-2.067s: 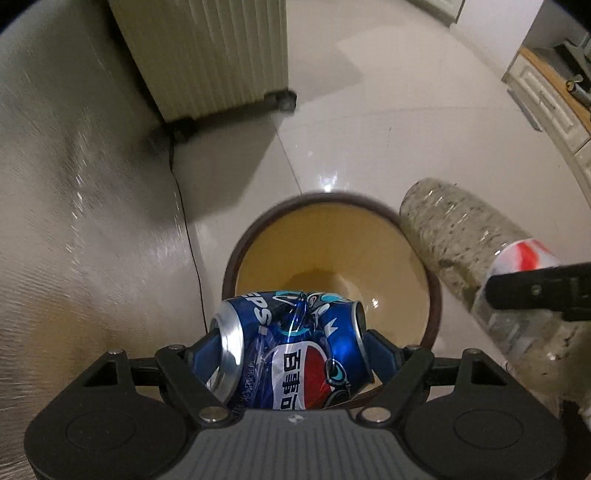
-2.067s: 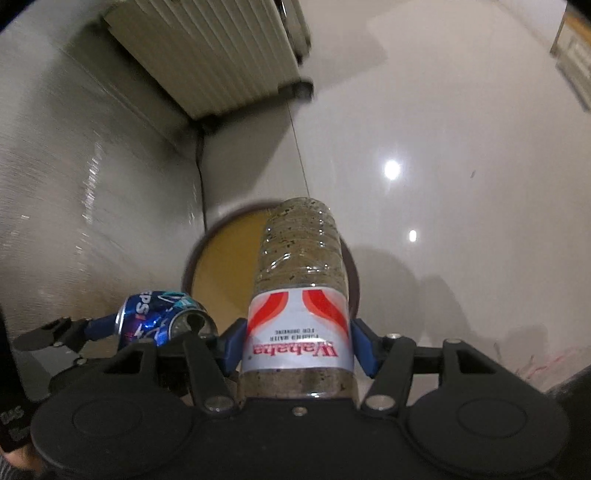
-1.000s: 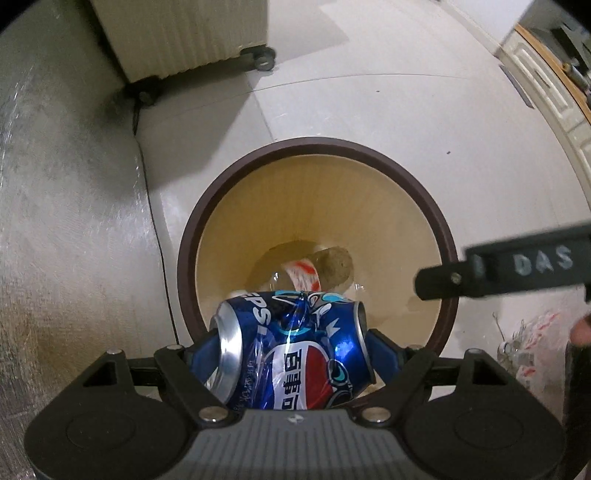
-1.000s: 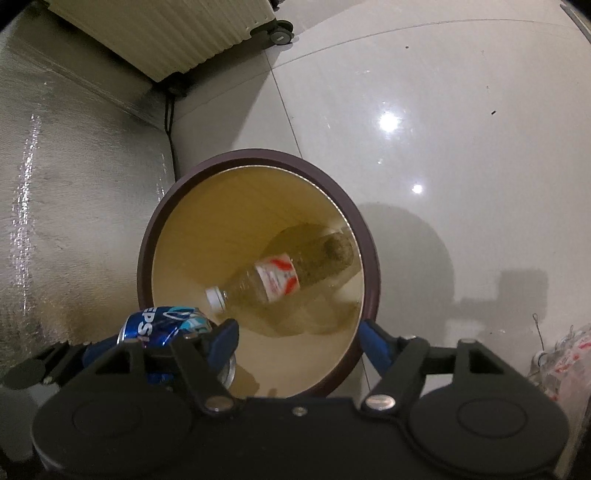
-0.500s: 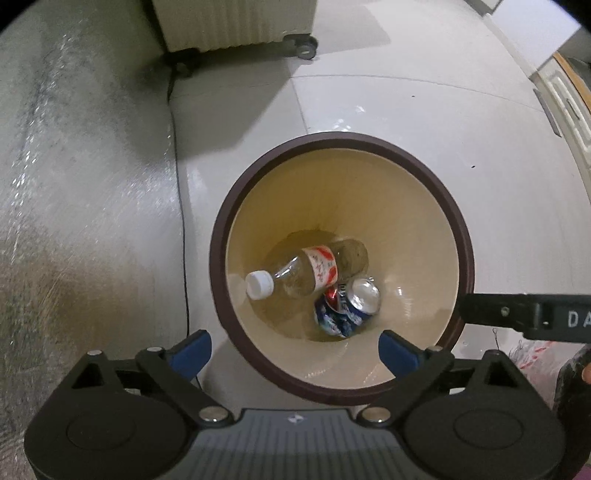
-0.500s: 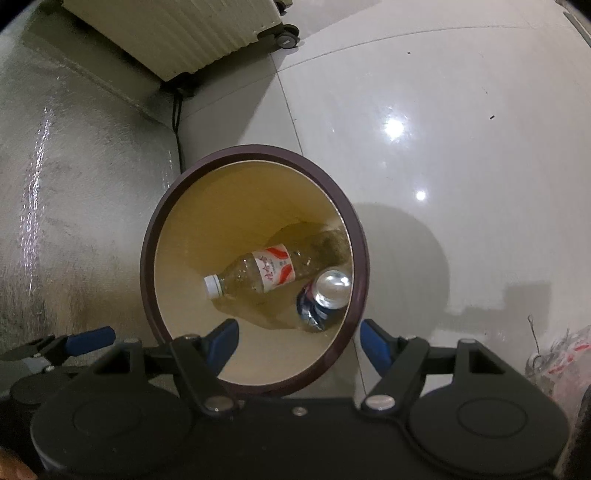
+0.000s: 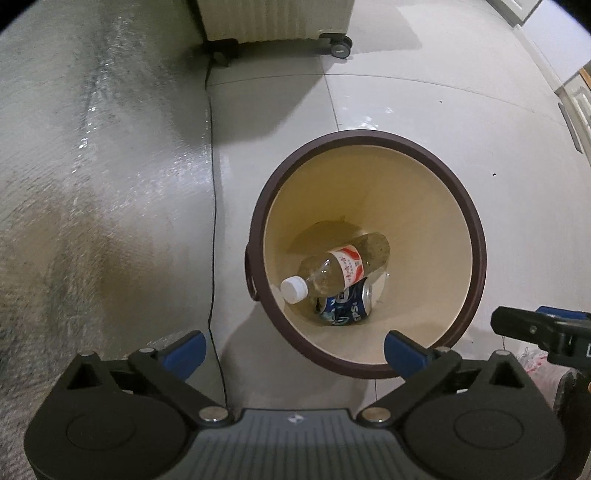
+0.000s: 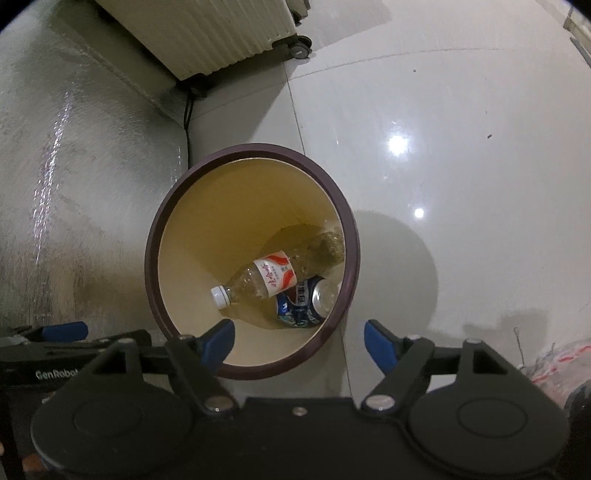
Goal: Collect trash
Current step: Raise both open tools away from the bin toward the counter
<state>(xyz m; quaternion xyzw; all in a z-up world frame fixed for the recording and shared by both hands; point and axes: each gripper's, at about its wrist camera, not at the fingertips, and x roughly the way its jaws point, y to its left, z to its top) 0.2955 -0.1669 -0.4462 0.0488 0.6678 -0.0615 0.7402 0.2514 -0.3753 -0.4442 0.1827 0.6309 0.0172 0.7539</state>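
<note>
Lying at the bottom of the bin [image 7: 476, 236], the plastic bottle [image 7: 343, 269] rested on its side, its white cap [image 7: 294, 290] pointing toward the near-left wall and its red-and-white label facing up. Half under it lay the crushed blue can [image 7: 345, 306], its silver end turned toward the right; from my right wrist camera the same pair showed, the bottle [image 8: 280, 275] across the top of the can [image 8: 304, 301]. The bin was round, with a dark brown rim and a cream inside, and it stood on pale glossy floor tiles [image 7: 424, 110].

My left gripper [image 7: 293, 349] hung above the near-left edge of the bin, pointing down. Its jaws had just been opening and stood very wide, with nothing between the blue pads, one over the floor to the left of the bin and one over the rim. My right gripper [image 8: 299, 341] hung over the near edge too; its jaws had just been opening a little further and also held nothing, standing wide over the bin's near rim. Each gripper showed at the edge of the other's view.

A thin black cable [image 7: 213, 221] ran along the floor just left of the bin, at the border of a silvery textured mat [image 7: 92, 166]. Beyond, a ribbed cream heater [image 8: 218, 33] stood on small castors. Some crumpled clear plastic with red marks [image 8: 561, 360] lay on the floor at the far right.
</note>
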